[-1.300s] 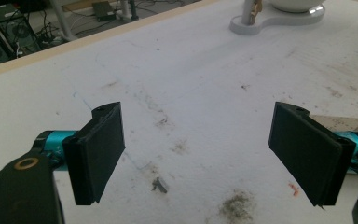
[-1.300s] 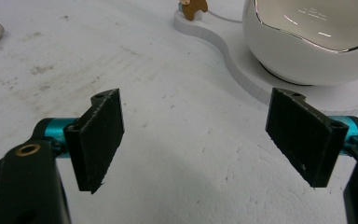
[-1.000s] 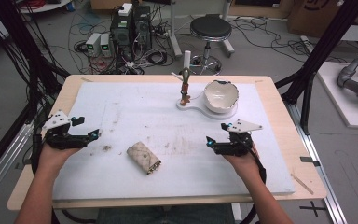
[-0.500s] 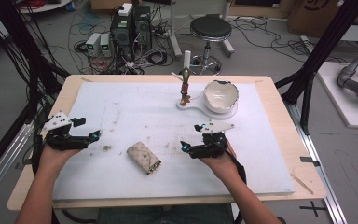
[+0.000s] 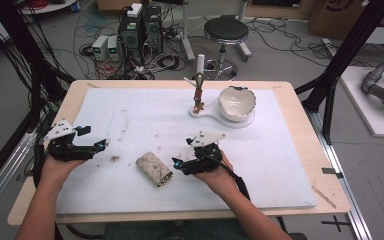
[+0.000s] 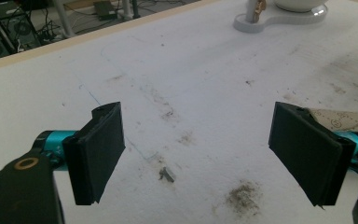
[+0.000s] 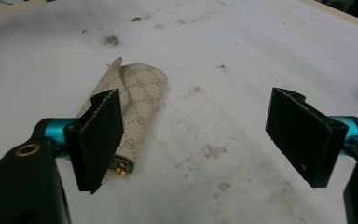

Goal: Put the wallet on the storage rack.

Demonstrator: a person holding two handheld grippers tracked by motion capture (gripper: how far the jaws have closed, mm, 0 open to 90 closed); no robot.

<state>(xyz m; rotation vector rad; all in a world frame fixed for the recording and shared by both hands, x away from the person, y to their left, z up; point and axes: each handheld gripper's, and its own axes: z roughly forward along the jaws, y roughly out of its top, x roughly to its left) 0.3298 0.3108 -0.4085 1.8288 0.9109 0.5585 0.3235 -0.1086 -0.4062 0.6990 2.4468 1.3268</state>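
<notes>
A rolled beige patterned pouch [image 5: 154, 169] lies on the white mat [image 5: 145, 120], near its front middle. In the right gripper view the pouch [image 7: 137, 100] lies just beyond the left jaw, with a gold clasp at its near end. My right gripper [image 5: 176, 164] is open, close to the pouch's right end and holding nothing. My left gripper [image 5: 101, 145] is open at the mat's left side, well apart from the pouch. In the left gripper view a corner of the pouch [image 6: 349, 120] peeks out behind the right jaw.
A white stand [image 5: 215, 114] at the back of the mat carries a cracked white bowl [image 5: 237, 102] and an upright clamp post [image 5: 198, 92]. Brown smudges [image 6: 240, 194] dot the mat. The wooden table edge [image 5: 305, 115] frames it, with cables and a stool beyond.
My right gripper has moved left across the mat, from the right side to just beside the pouch. The left gripper has stayed put.
</notes>
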